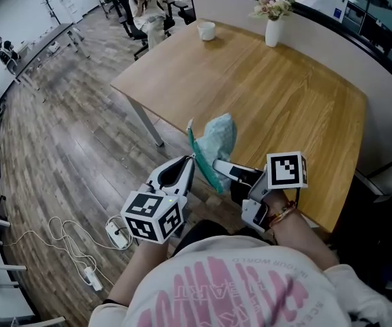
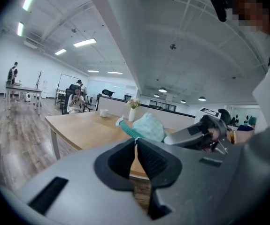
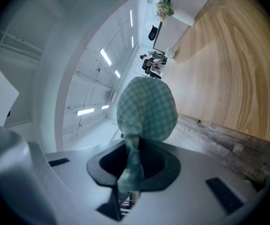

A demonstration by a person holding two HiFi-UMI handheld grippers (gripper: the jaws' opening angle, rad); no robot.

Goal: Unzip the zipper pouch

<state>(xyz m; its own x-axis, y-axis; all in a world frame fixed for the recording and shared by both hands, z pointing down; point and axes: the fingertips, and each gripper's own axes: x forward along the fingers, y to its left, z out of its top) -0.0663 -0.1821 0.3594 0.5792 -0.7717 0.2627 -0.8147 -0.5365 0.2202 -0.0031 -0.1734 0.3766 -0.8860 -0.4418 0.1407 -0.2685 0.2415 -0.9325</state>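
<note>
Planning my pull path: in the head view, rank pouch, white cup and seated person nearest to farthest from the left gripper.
1. pouch, pinched in the fingers of the left gripper, over the near edge of the table.
2. white cup, at the table's far edge.
3. seated person, beyond the table, top left.

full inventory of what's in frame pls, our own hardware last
zipper pouch: 1, teal checked, in the air above the table's near edge
table: 1, light wood, ahead
vase with flowers: 1, white, table's far edge
cup: 1, white, table's far corner
power strip: 1, white, with cables, floor at left
seated person: 1, beyond the table
left gripper: 1, shut on the pouch's zipper edge
right gripper: 1, shut on the pouch's fabric
</note>
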